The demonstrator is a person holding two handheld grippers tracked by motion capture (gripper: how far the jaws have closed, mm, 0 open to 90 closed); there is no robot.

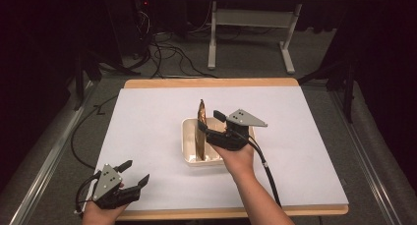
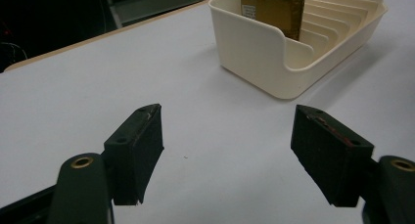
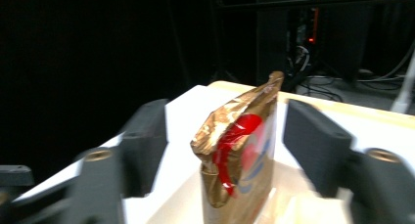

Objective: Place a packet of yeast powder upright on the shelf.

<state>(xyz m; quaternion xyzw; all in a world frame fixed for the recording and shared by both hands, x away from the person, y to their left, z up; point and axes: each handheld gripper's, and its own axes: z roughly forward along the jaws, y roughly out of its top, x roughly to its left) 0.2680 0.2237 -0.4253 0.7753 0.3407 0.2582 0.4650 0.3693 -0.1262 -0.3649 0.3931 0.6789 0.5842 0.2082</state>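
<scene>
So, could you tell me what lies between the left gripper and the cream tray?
Nothing: in the left gripper view, bare white table top runs from the open left gripper to the cream tray.

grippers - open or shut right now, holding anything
Left hand-held gripper: open, holding nothing, over the bare table.
Right hand-held gripper: open, pads clear of the gold packet standing between them in the tray.

One gold pouch [image 1: 201,129], one cream rack [image 1: 189,141], two tongs.
</scene>
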